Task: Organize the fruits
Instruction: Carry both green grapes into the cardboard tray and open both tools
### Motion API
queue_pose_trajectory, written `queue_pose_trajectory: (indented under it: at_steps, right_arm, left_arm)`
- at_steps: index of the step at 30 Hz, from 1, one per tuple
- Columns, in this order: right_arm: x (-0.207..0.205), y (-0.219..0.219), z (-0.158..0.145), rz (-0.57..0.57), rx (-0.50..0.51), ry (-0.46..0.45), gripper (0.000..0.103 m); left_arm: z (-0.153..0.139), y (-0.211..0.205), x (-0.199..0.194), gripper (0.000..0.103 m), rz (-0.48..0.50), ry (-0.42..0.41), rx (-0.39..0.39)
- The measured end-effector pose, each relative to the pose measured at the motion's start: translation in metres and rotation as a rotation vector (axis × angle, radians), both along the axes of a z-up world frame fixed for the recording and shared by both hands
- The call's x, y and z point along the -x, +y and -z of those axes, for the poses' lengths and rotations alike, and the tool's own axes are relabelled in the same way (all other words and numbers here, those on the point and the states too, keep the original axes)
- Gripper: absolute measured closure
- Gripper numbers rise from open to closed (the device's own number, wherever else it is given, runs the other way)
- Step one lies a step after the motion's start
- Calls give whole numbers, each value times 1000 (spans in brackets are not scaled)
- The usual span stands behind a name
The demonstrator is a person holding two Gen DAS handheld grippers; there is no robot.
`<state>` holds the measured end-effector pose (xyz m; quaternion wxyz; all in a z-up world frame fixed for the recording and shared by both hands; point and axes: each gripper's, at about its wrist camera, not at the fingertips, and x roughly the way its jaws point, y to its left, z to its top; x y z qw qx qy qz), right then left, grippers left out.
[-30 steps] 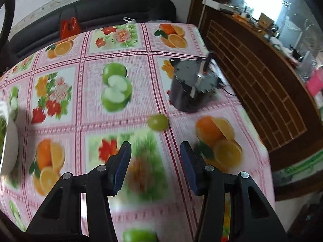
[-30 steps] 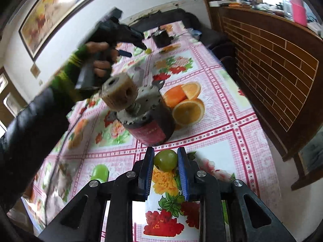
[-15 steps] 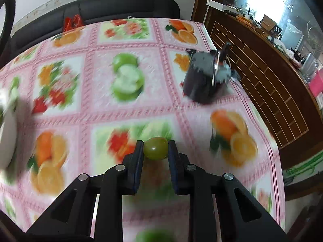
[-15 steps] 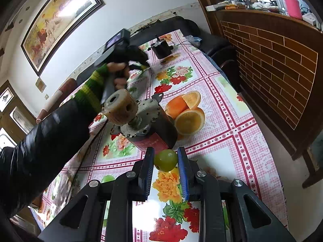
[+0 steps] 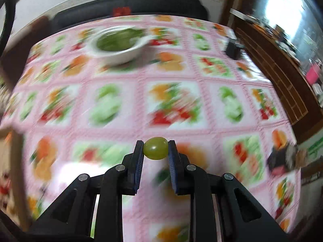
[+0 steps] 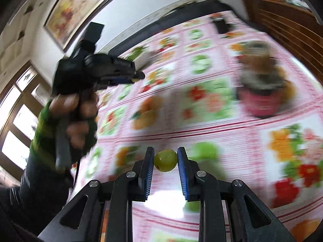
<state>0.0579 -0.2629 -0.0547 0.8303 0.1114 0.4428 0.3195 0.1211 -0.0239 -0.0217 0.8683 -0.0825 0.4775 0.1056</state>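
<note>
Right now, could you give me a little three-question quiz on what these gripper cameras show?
1. True or false: the left gripper is empty.
2. The white bowl holds something of which colour? A red, B green, C blue.
3. Fill in: the right gripper is shut on a green ____.

Key:
1. False; it pinches a green grape.
2. B, green; too blurred to tell more.
3. Grape, clamped between the blue pads, above the fruit-print tablecloth.
</note>
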Motion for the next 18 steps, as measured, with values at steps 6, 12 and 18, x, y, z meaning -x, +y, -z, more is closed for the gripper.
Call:
queue_pose_trajectory:
  at_steps: [6, 12, 18]
  right_arm:
    - [20, 71, -3, -128, -2, 6, 79]
    - [37, 140, -13, -223, -7, -1, 79]
    - [55, 190, -26, -286, 2, -31, 79]
  left_arm:
    - [-6, 62, 91, 82, -148, -25, -5]
    - [-9, 111, 155, 82, -245, -51, 6]
    - [-12, 151, 199, 82, -310, -85, 20]
